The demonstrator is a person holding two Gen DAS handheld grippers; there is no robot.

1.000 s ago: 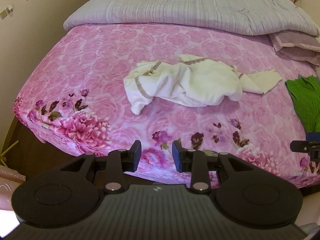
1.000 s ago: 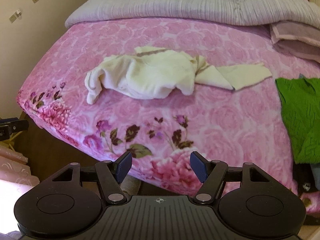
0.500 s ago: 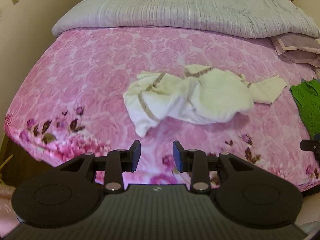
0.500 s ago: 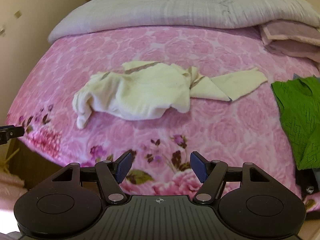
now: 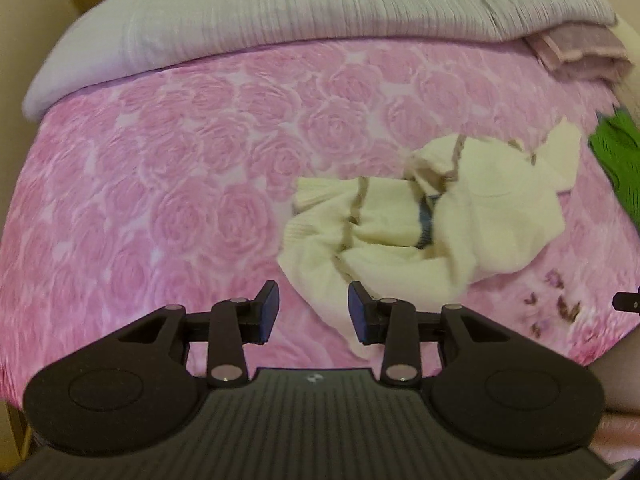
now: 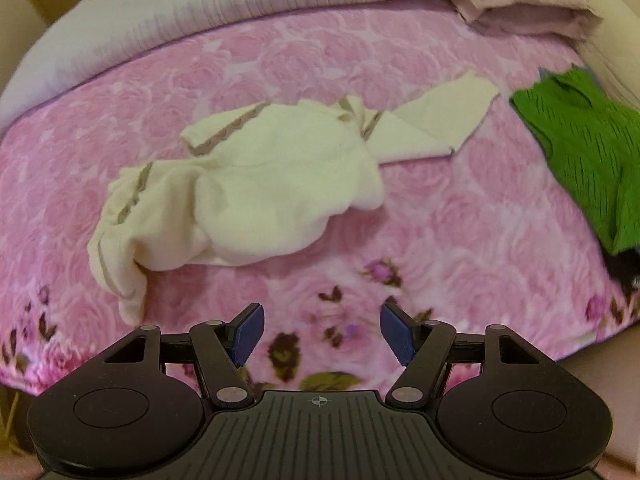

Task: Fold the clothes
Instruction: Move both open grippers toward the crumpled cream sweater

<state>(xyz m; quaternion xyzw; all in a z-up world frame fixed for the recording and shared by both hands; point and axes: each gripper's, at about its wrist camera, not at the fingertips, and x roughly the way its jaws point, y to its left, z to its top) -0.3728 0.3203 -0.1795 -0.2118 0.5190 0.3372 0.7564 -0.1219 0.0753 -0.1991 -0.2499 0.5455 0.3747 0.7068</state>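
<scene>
Two matching black hand-held grippers with blue pads.

The left gripper (image 5: 313, 308) has a ribbed dark-grey body with a small pale mark at its front edge, two rounded black lobes each with an oval recess, and slim black linkage arms pinned with silver screws. Its fingers (image 5: 269, 312) end in flat blue pads. The right gripper (image 6: 322, 336) has the same build, with a crosshair mark on the ribbed body and textured blue fingers (image 6: 249, 333).

Garment (image 6: 256, 184) on bed (image 6: 440, 216)
</scene>
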